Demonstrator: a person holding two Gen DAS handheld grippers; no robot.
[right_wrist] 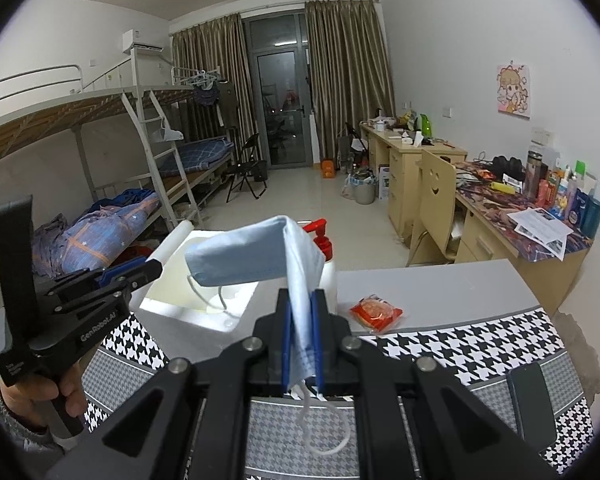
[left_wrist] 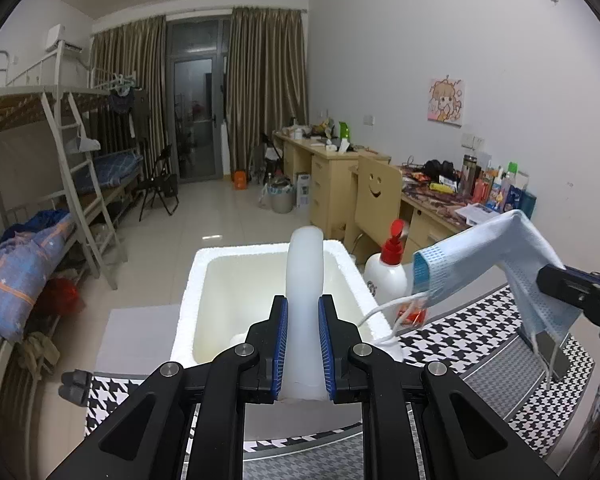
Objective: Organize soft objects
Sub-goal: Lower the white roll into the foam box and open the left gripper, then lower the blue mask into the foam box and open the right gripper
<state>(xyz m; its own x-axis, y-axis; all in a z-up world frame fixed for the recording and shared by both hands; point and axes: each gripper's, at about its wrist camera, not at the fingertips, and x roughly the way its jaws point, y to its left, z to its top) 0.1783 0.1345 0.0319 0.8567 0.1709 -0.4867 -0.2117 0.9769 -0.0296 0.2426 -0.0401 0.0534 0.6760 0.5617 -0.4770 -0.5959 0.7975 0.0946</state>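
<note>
**Both hands loaded, foam box dead ahead**

Over the near rim of the white foam box [left_wrist: 274, 292], seen from the left wrist, the left gripper [left_wrist: 303, 344] has its blue pads pinching a pale, translucent white soft strip [left_wrist: 305, 272]. The strip's long axis runs straight forward along the fingers and arches up over the box's open cavity. Off to the right, a light-blue pleated face mask [left_wrist: 496, 256] hangs from the right gripper [left_wrist: 556, 280], its loose end reaching left toward a white pump bottle with a red top [left_wrist: 388, 272] at the box's right wall.

Switching to the right wrist: the right gripper [right_wrist: 302, 340] is clamped on the mask [right_wrist: 260, 256], which folds over and droops leftward, its free end above the box's [right_wrist: 204, 320] right-hand side; a white ear loop dangles below the fingers. The left gripper [right_wrist: 140, 270] sits at the box's left, closer to the cavity. A red snack packet [right_wrist: 376, 312] lies on the grey tabletop [right_wrist: 440, 292].

My read: the left's strip is already over the opening, so it looks the nearer to a drop.
</note>
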